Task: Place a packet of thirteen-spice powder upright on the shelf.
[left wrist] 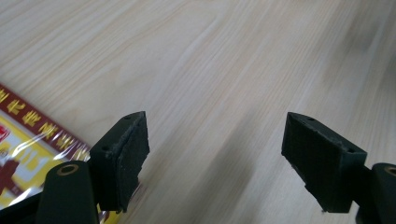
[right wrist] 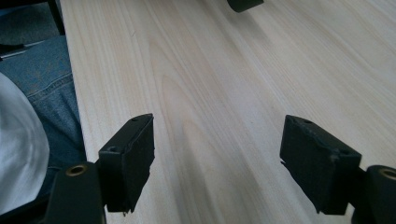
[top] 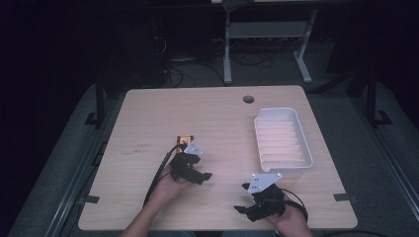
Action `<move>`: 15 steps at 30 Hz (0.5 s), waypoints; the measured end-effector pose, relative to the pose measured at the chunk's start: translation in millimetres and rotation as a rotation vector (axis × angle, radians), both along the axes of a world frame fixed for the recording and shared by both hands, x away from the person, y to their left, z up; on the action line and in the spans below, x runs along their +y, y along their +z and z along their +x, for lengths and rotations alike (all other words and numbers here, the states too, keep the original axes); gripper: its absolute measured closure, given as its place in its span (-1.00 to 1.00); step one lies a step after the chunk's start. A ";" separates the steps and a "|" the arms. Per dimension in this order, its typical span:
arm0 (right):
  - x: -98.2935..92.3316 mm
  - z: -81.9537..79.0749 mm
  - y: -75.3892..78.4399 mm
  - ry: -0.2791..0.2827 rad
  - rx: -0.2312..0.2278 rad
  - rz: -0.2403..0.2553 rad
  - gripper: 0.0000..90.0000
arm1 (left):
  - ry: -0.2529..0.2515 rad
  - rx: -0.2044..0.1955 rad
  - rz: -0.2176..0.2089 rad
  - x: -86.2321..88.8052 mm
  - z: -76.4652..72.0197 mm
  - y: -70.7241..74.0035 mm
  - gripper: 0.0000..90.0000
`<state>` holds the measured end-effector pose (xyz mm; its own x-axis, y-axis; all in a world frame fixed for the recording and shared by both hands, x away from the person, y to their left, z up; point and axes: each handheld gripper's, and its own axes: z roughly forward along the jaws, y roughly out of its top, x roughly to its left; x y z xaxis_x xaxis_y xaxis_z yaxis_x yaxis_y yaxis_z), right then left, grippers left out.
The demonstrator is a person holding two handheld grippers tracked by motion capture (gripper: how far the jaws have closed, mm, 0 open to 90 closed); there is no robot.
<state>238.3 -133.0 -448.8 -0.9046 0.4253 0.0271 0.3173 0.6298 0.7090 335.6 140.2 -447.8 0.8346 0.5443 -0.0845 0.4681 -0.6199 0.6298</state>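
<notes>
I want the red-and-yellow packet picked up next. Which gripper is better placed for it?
Left. The left gripper hovers right beside the packet, jaws open, with the packet at its left jaw in its own view. The right gripper sits open near the table's front edge, farther off.

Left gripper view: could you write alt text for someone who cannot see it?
Two black jaws of the left hand-held gripper stand wide open over a pale wooden table, with nothing between them. A red and yellow packet in shiny wrap lies on the table beside the jaw at the picture's left.
</notes>
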 end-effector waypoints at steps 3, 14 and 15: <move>1.1 0.1 -0.5 0.000 0.004 -0.002 -0.44 | 0.007 0.000 0.003 6.4 -1.8 0.9 -0.47; 3.0 0.2 -1.2 0.003 0.005 -0.005 -0.44 | 0.045 -0.003 0.017 39.8 -10.5 -1.0 -0.46; 3.0 0.2 -1.2 0.003 0.005 -0.005 -0.44 | 0.045 -0.003 0.017 39.8 -10.5 -1.0 -0.47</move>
<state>238.5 -130.0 -450.1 -0.9055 0.4232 0.0298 0.3195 0.6340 0.7042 325.2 180.0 -448.8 0.8093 0.5830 -0.0724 0.4939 -0.6084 0.6212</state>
